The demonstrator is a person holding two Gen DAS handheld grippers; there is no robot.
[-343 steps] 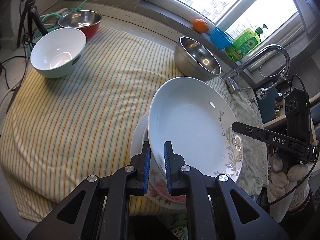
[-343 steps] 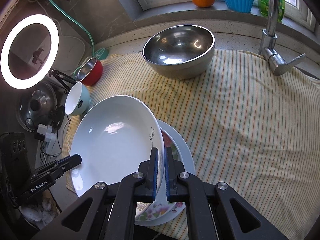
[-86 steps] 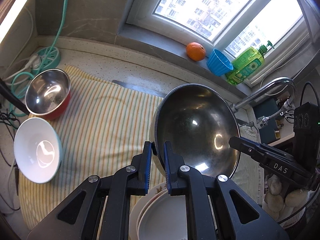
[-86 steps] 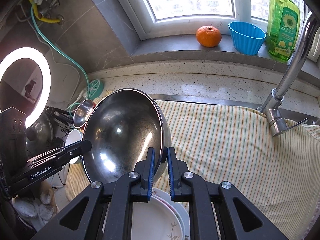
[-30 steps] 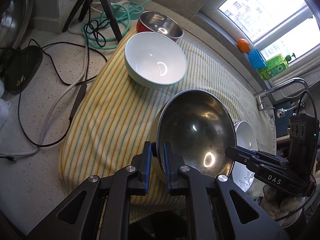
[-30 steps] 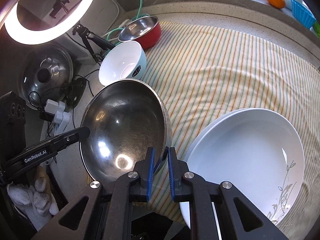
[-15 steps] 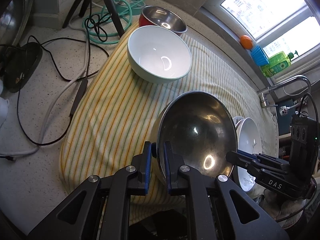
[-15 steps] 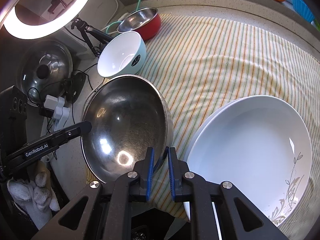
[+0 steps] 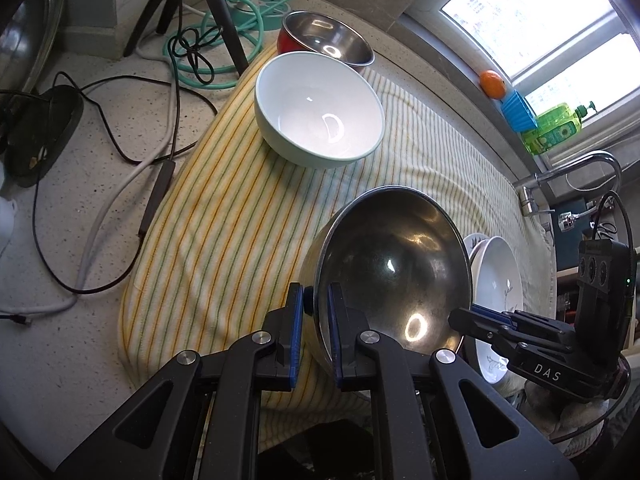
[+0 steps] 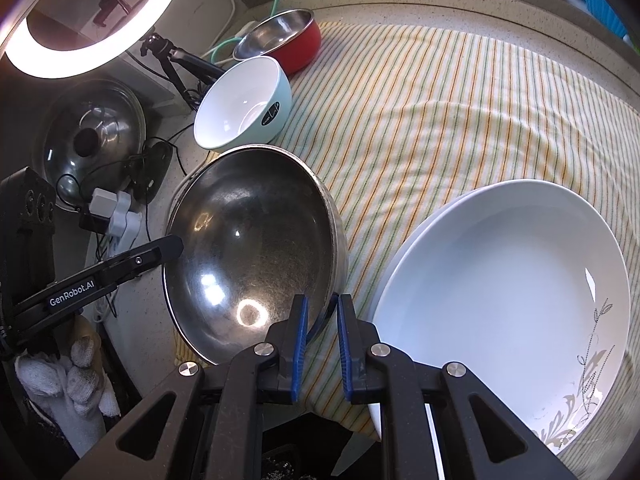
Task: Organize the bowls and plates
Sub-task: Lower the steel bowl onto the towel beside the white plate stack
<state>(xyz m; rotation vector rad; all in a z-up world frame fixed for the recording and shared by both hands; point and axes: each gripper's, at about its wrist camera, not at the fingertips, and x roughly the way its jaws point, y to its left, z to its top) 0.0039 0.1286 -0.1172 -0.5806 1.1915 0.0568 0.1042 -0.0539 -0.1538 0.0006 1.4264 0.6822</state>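
A large steel bowl [image 9: 394, 264] [image 10: 248, 248] rests on the striped cloth [image 9: 240, 216] near its front left corner. My left gripper [image 9: 316, 304] straddles its near rim with a small gap on each side. My right gripper [image 10: 322, 312] straddles the opposite rim, jaws slightly apart. A white bowl [image 9: 318, 108] [image 10: 244, 104] and a red bowl with steel inside [image 9: 326, 40] [image 10: 280, 38] sit beyond. A stack of white plates [image 10: 504, 292] [image 9: 496, 292] lies to the right.
Cables [image 9: 120, 136], a tripod [image 9: 216, 8] and a green hose [image 9: 224, 48] lie on the counter left of the cloth. A ring light [image 10: 92, 12], a pot lid [image 10: 92, 136] and a plug strip [image 10: 116, 212] are at far left. A faucet [image 9: 568, 172] and orange [image 9: 492, 82] stand by the window.
The steel bowl has come down onto the cloth left of the plates. Both grippers' jaws have loosened slightly around its rim.
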